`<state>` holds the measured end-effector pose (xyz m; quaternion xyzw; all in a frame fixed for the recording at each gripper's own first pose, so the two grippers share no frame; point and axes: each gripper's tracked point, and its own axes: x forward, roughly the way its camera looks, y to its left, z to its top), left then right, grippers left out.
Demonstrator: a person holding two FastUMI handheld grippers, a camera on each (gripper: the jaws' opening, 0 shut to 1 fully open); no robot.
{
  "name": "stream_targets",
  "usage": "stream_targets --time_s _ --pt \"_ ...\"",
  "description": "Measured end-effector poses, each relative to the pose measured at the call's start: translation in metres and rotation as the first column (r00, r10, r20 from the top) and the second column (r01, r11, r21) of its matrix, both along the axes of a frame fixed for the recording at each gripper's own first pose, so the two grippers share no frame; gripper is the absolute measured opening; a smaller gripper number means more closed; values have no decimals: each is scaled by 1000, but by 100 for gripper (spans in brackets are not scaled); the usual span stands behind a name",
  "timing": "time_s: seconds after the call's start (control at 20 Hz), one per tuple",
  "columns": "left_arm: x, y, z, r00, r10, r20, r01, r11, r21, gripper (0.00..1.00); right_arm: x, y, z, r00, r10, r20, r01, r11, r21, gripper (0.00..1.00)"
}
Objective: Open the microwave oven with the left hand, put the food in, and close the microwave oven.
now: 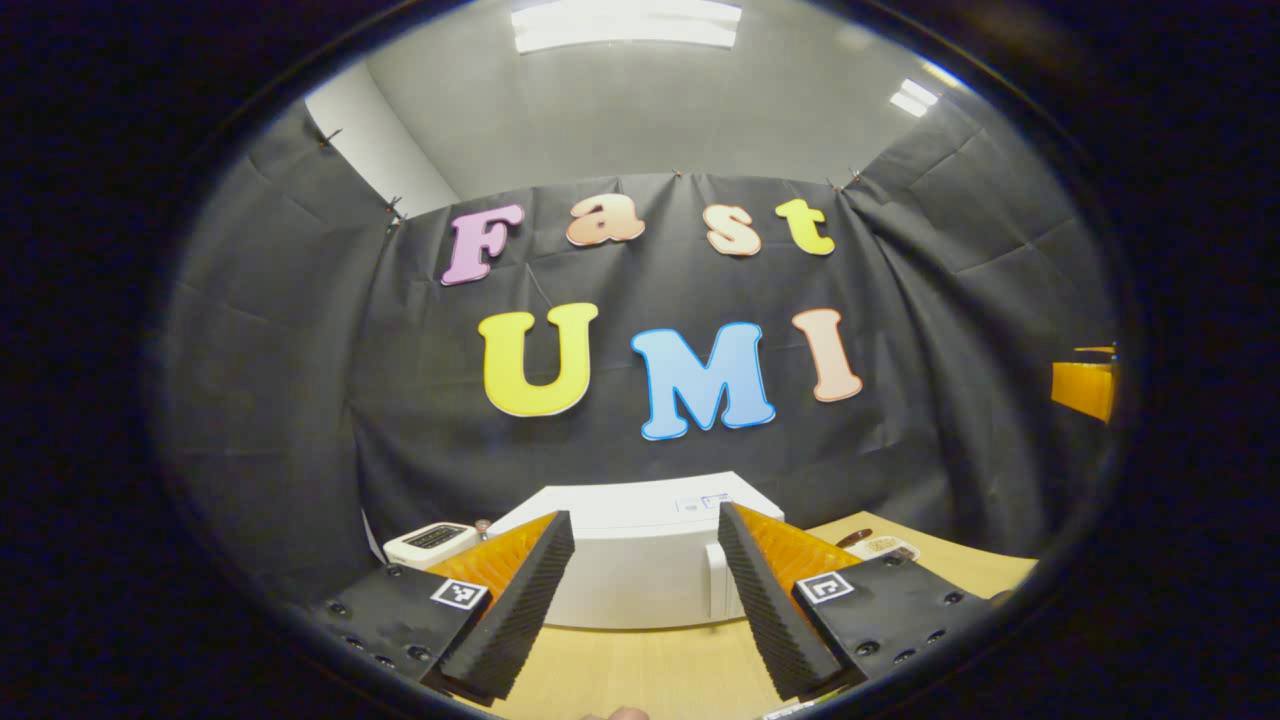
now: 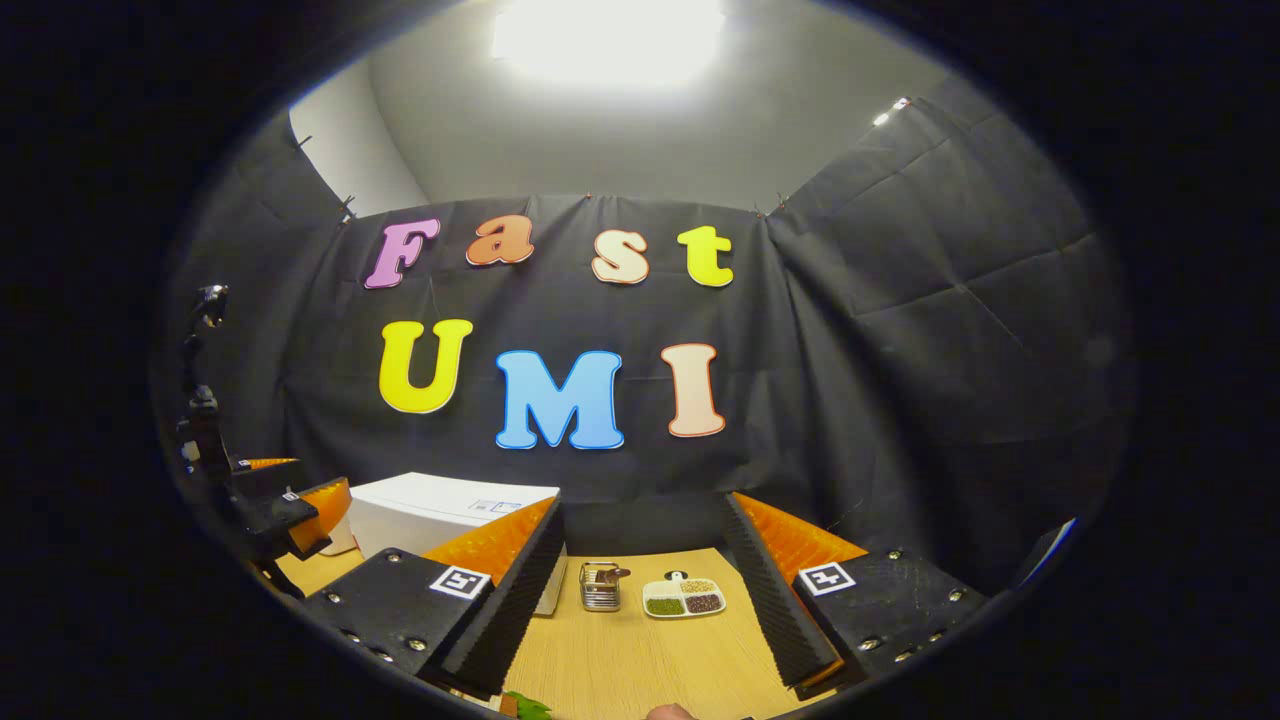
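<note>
Tabletop point(image 2: 640, 650): microwave point(image 1: 640, 560) shut; right gripper view adds food tray point(image 2: 684, 597).

**No legible writing on the bench**

We can read no words or numbers. A small sticker point(image 1: 702, 502) sits on top of the white microwave point(image 1: 640, 570), its print too small for us. Square black-and-white coded markers point(image 1: 459, 593) stand on the finger mounts of the left gripper point(image 1: 645, 515) and the right gripper point(image 2: 642, 502).

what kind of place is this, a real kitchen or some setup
Most likely a staged recording booth, not a real kitchen: black cloth hangs as the walls, and a wooden table holds a white microwave oven, a divided dish of food and a small metal rack.
</note>
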<state>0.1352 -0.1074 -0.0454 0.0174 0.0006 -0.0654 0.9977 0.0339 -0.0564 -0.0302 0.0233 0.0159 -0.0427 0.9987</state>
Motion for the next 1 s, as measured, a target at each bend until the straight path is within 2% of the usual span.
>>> stream_targets --time_s 0.3,0.55,0.8,1.0 --pt "64 -22 -37 996 -76 -35 76 997 -14 97 4 5 1 996 -93 -18 92 995 -33 96" --pt "100 -47 -78 986 -135 -93 133 991 -29 95 1 3 0 985 -167 -42 164 984 -68 96" --pt "129 -75 -124 967 -198 -158 198 980 -15 97 -9 -4 -3 964 -257 -64 250 963 -98 96" --pt "147 -89 -162 951 -218 -219 223 975 -5 98 -20 -9 -5 942 -322 -94 312 944 -104 96"
